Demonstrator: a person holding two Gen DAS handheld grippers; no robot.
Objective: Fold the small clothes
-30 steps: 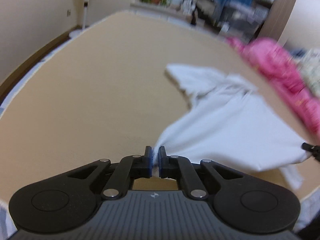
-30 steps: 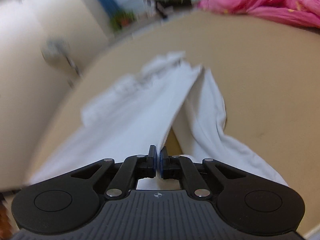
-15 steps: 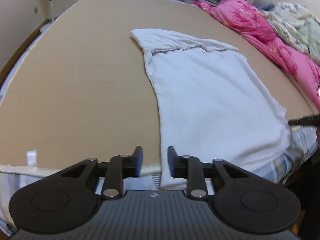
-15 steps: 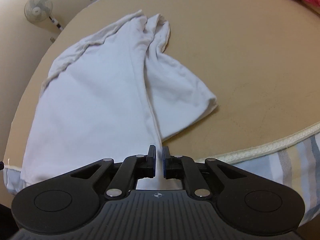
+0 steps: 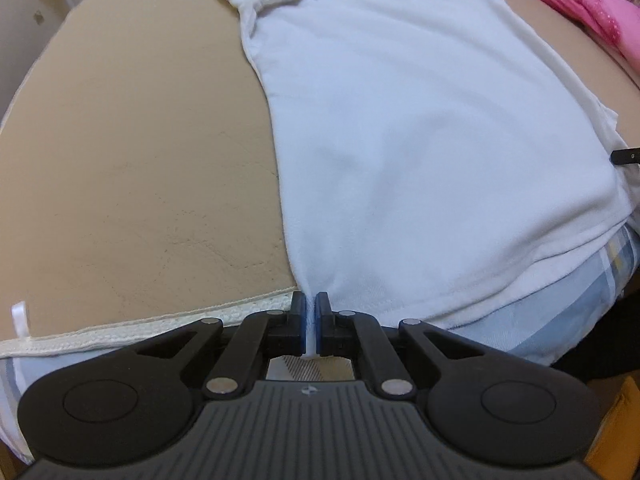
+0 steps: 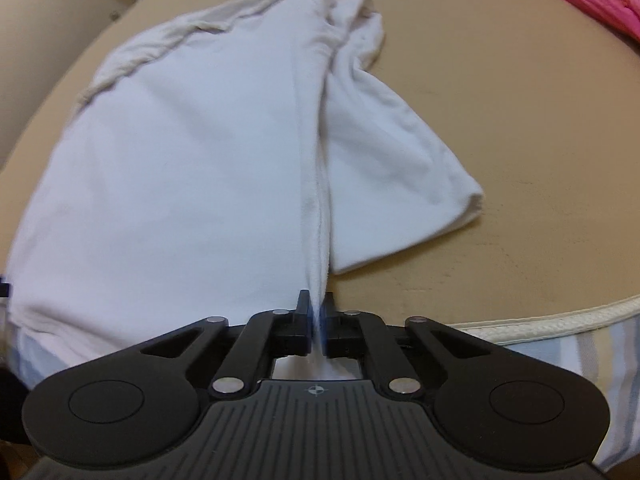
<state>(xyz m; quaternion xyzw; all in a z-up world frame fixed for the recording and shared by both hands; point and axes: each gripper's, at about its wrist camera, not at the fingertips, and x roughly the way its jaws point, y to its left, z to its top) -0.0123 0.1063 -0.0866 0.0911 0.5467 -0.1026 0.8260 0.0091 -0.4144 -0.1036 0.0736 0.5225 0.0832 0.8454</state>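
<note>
A tan, lightly creased mattress (image 5: 132,152) with corded piping carries a soft white T-shirt (image 5: 420,128), its hem draping over the near edge. Left claw (image 5: 308,322) and right claw (image 6: 317,320) each pinch a hem corner.

Your shirt (image 5: 420,140) lies spread on the mattress pad (image 5: 132,160), its near hem hanging over the pad's front edge onto the sheet (image 5: 560,320) below. Your left gripper (image 5: 309,322) sits at the shirt's near left corner, your right gripper (image 6: 318,320) at its near right corner. Beyond the shirt, to the right, the blanket (image 5: 592,4) lies well apart from it. A sleeve (image 6: 384,160) folds out to your right.
</note>
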